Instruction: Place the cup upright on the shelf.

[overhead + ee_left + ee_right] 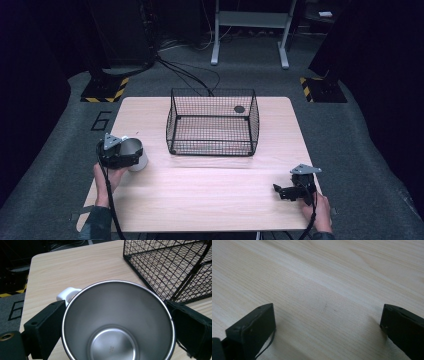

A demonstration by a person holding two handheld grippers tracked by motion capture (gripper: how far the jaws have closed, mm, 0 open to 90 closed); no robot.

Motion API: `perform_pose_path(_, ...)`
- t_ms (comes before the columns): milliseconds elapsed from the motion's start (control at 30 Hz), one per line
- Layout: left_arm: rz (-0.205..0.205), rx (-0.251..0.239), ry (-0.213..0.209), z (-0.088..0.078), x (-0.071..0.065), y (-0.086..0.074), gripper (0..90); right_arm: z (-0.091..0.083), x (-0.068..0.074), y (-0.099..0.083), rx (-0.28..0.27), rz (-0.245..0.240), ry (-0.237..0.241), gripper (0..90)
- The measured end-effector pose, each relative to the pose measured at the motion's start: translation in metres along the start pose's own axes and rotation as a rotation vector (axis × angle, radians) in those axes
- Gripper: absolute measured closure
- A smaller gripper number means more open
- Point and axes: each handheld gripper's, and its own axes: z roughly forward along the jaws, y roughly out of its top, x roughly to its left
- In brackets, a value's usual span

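Note:
A steel mug [135, 154] with a white handle [67, 293] stands at the table's left side, its empty inside [117, 325] facing the left gripper view. My left gripper [120, 152] is shut on the mug, one black jaw pressed against each side of its rim. A black wire basket [212, 122] stands upright at the middle back of the table, to the right of the mug; its corner [170, 267] shows in the left gripper view. My right gripper [284, 192] rests low over the bare wood [322, 297] near the front right, jaws wide apart with nothing between them.
A small dark disc [239, 109] lies at the basket's back right. The wooden table [210, 200] has bare room across its front and middle. Beyond it lie floor cables [190, 75], a white frame [250, 30] and yellow-black striped stand bases [105, 90].

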Motion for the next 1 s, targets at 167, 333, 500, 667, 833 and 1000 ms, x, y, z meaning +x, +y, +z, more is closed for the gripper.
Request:
perform_pose_path(167,0.001,0.001,-0.020,-0.001,0.001,0.000,6.6,0.000,0.000,0.000,0.000,0.002,0.000,0.0)
perform_pose_path(333,0.001,-0.005,-0.035,-0.003,0.001,0.000,6.6,0.000,0.000,0.000,0.000,0.000,0.000,0.0)
perform_pose_path(500,0.008,-0.015,-0.046,-0.007,0.000,0.003,6.6,0.000,0.000,0.000,0.000,0.000,0.000,0.0)
perform_pose_path(667,0.023,-0.021,-0.059,-0.014,-0.002,0.005,6.6,0.000,0.000,0.000,0.000,0.000,0.000,0.0)
perform_pose_path(833,0.040,-0.031,-0.068,-0.020,-0.004,0.007,6.6,0.000,0.000,0.000,0.000,0.000,0.000,0.0)
perform_pose_path(1000,0.044,-0.040,-0.089,-0.027,-0.006,0.008,6.6,0.000,0.000,0.000,0.000,0.000,0.000,0.0)
